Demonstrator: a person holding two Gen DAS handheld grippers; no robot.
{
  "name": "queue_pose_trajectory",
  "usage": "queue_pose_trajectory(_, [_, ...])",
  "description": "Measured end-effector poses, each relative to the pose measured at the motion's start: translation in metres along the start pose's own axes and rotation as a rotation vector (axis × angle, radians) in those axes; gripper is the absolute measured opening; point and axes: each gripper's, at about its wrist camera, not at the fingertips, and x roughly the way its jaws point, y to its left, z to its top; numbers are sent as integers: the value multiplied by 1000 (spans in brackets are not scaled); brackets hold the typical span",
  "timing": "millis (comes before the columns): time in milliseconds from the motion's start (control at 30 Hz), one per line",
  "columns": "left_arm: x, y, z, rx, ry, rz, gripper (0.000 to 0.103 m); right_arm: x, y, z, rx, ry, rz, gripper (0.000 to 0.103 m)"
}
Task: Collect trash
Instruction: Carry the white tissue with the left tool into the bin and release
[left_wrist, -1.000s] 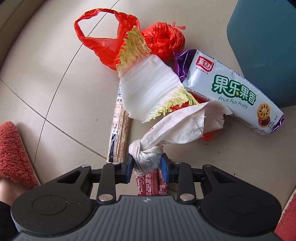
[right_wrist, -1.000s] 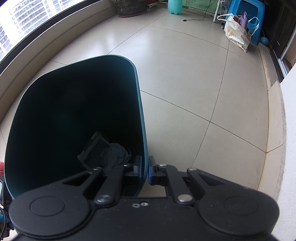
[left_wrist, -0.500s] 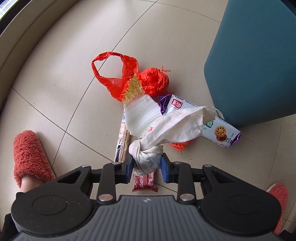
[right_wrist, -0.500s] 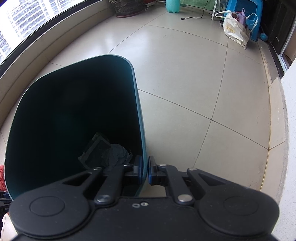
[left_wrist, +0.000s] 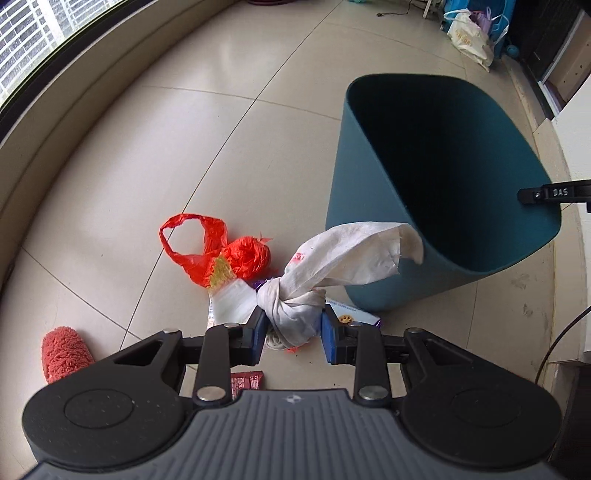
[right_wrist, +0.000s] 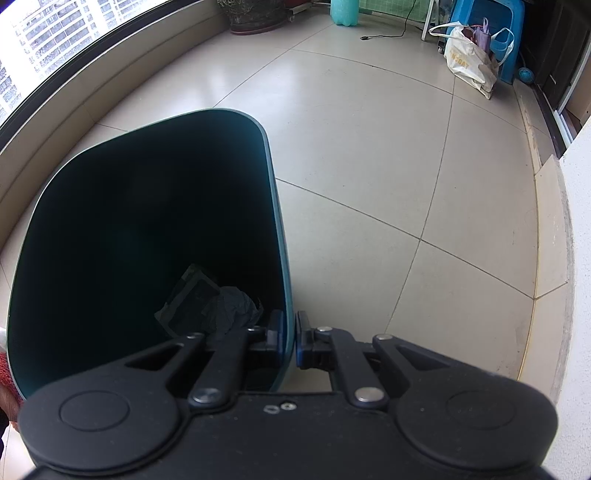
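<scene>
My left gripper (left_wrist: 293, 326) is shut on a crumpled white tissue (left_wrist: 343, 254) and holds it above the floor; its loose end hangs by the near rim of the teal trash bin (left_wrist: 373, 192). My right gripper (right_wrist: 290, 339) is shut on the bin's rim (right_wrist: 286, 295); its finger also shows in the left wrist view (left_wrist: 552, 194). Inside the bin lie dark crumpled pieces of trash (right_wrist: 218, 304). On the floor below the tissue lie a red plastic bag (left_wrist: 221, 254), a cabbage leaf (left_wrist: 231, 299), a biscuit packet (left_wrist: 354, 314) and a red wrapper (left_wrist: 245, 380).
A red fuzzy slipper (left_wrist: 62, 352) is on the floor at the left. A curved window ledge (left_wrist: 55, 122) runs along the left. Far off stand a white shopping bag (right_wrist: 467, 61), a blue stool (right_wrist: 498, 22) and a teal bottle (right_wrist: 343, 11). A wall (right_wrist: 576, 229) is at the right.
My left gripper has risen with the tissue and turned towards the bin, so the floor trash looks smaller and the bin's opening has come into view. The right gripper has kept its hold.
</scene>
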Motion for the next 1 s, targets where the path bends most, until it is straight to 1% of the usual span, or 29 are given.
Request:
queue_pose_trajectory(233, [-38, -39, 35, 73, -82, -39, 30, 0, 1, 0, -3, -1, -3, 6])
queue_pose_trajectory(433, [-42, -71, 69, 117, -116, -60, 30, 0, 2, 0, -1, -2, -3, 6])
queue_pose_trajectory(567, [-25, -89, 83, 122, -112, -88, 30, 1, 3, -1, -4, -3, -4, 6])
queue_pose_trajectory(600, [-18, -95, 87, 129, -100, -88, 30, 1, 3, -1, -4, -3, -4, 6])
queue_pose_trajectory(700, [6, -110, 94, 153, -67, -79, 30, 1, 3, -1, -6, -4, -5, 6])
queue_pose_trajectory(767, [22, -118, 96, 170, -50, -56, 30, 1, 3, -1, -9, -5, -4, 6])
queue_pose_trajectory(800, [34, -123, 96, 174, -28, -53, 30, 2, 3, -2, -8, -5, -3, 6])
queue_pose_trajectory(900, [60, -131, 95, 188, 1, -32, 30, 2, 2, -2, -6, -4, 0, 5])
queue_pose_trajectory(1000, [84, -138, 94, 192, 30, -28, 30, 3, 3, -2, -12, -4, -4, 6])
